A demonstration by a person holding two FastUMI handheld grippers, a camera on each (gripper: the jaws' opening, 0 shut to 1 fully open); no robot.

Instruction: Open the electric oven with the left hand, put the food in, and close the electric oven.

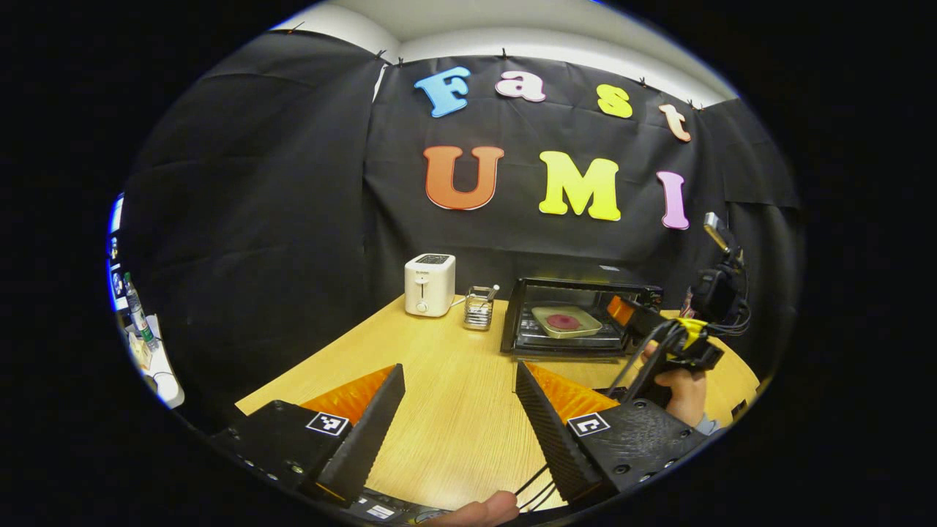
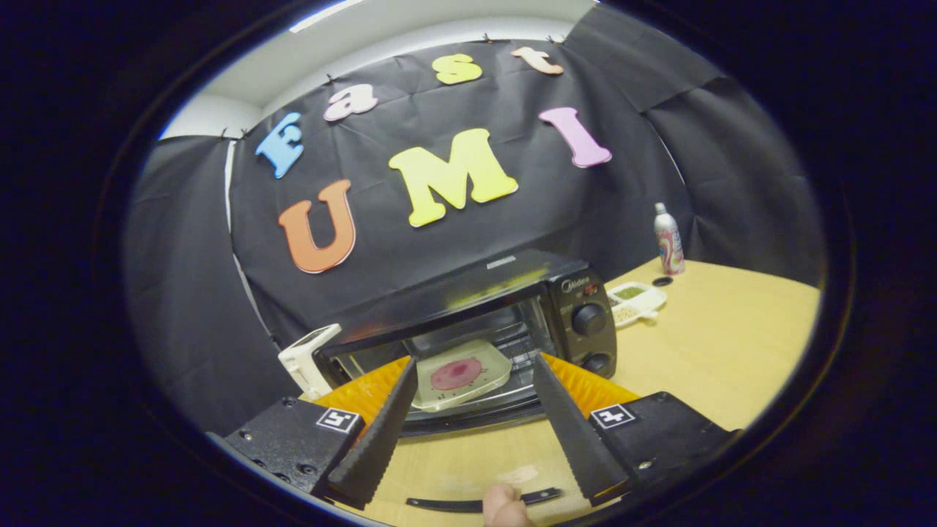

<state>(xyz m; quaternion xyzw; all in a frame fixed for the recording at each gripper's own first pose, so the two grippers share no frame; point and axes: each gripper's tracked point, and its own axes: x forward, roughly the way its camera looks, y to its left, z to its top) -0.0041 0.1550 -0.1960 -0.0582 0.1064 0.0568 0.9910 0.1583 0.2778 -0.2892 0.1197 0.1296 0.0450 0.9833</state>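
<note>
Both grippers are seen spread wide with nothing held between the fingers. The left gripper [image 1: 457, 417] is held back over the bare wooden table [image 1: 454, 366], well apart from the oven [image 1: 578, 315]; the right gripper [image 2: 472, 410] is held just in front of the oven's mouth. The oven door [image 2: 476, 417] lies folded down and open. The food [image 2: 455, 373], a reddish round piece, is seen lying on a pale tray [image 2: 461, 380] that rests on the rack inside the cavity. By judgement, the loading step is done and only the closing is left.

Several risks can be judged from here. The right gripper's fingers are placed at the door's line of swing, so the door could be blocked or the fingers pinched if it were raised before that gripper is drawn clear. The tray's near edge appears close to the front of the rack; whether it overhangs cannot be told, but if it does, it could be struck by the rising door. The door could also be slammed and the oven shoved back if it is pushed too hard.

Open table is offered between the left gripper and the door, so a straight approach is available. A toaster [image 1: 430, 284] and a small wire holder [image 1: 479, 307] stand to the oven's left, near it. To the oven's right, a small dish [image 2: 635, 298] and a bottle [image 2: 667, 240] stand apart, with bare table in front of them.
</note>
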